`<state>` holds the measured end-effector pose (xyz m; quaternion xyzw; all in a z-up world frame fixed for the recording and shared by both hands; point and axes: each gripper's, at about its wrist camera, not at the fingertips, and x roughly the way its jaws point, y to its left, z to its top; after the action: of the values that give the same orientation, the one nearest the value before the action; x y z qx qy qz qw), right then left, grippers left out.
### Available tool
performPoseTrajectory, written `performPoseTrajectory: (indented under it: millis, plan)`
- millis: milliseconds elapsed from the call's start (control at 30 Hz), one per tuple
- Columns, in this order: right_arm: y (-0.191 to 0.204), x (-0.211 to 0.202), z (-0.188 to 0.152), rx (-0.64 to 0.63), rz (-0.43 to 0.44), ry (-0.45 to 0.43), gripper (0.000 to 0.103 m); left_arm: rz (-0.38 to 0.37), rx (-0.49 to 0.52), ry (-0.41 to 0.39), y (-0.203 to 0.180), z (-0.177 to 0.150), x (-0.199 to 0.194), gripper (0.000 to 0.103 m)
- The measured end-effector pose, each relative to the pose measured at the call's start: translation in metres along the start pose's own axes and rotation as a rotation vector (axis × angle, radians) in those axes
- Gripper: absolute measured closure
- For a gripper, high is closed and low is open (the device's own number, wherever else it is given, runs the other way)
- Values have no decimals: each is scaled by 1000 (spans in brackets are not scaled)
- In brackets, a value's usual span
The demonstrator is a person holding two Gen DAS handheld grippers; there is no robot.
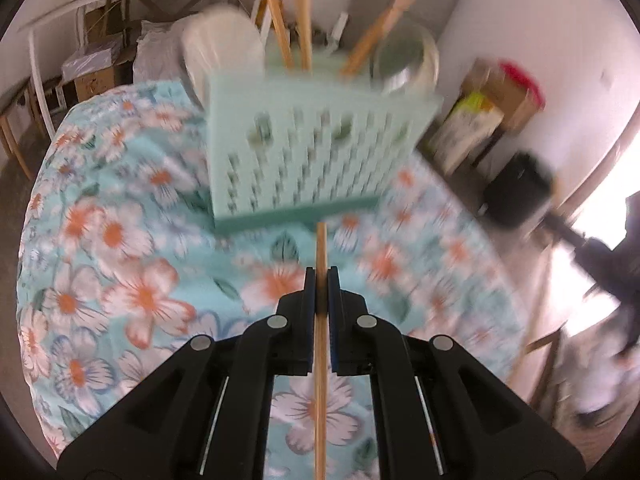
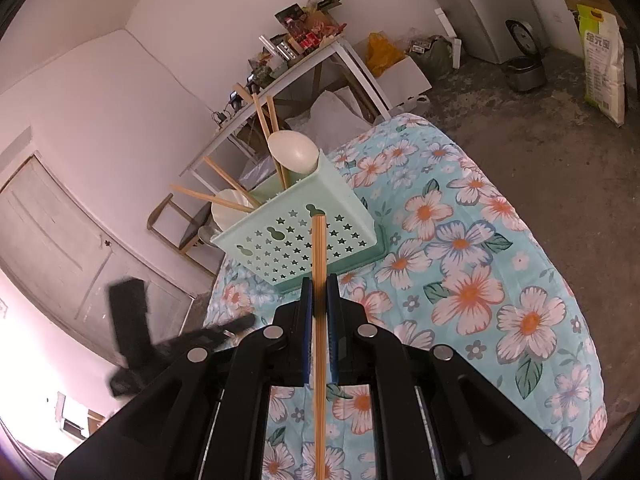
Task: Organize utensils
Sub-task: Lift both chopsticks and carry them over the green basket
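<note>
White plastered walls (image 2: 100,92), bare grey concrete floor (image 2: 540,128). Cluttered white shelf table (image 2: 304,60) at twelve o'clock, fridge (image 2: 492,8) at one, pale panelled door (image 2: 52,240) at nine, daylight glaring at eight.

Black hand-held gripper (image 1: 321,276), blue pads, silver rivets

Utensil basket (image 2: 304,224) on the table (image 2: 500,248), far side. Chopsticks (image 2: 224,200), bowl (image 2: 294,150) and glass jar (image 1: 404,60) standing in it. Single chopstick (image 1: 321,280) near, before the basket.

Left-wrist view: caddy (image 1: 316,152) motion-blurred.
</note>
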<state>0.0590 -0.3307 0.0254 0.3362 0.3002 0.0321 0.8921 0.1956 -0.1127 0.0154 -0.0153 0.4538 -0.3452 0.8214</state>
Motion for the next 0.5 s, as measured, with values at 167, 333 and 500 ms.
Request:
performPoseTrajectory:
  millis: [167, 333, 500]
  plan:
    - [-4, 0, 2, 11, 15, -4, 96, -59, -44, -75, 3, 24, -42, 98]
    - [-7, 1, 4, 16, 24, -3, 96, -93, -24, -187, -7, 45, -85, 98]
    - [-10, 1, 5, 25, 24, -4, 96, -109, 40, -403, -34, 76, -145, 98]
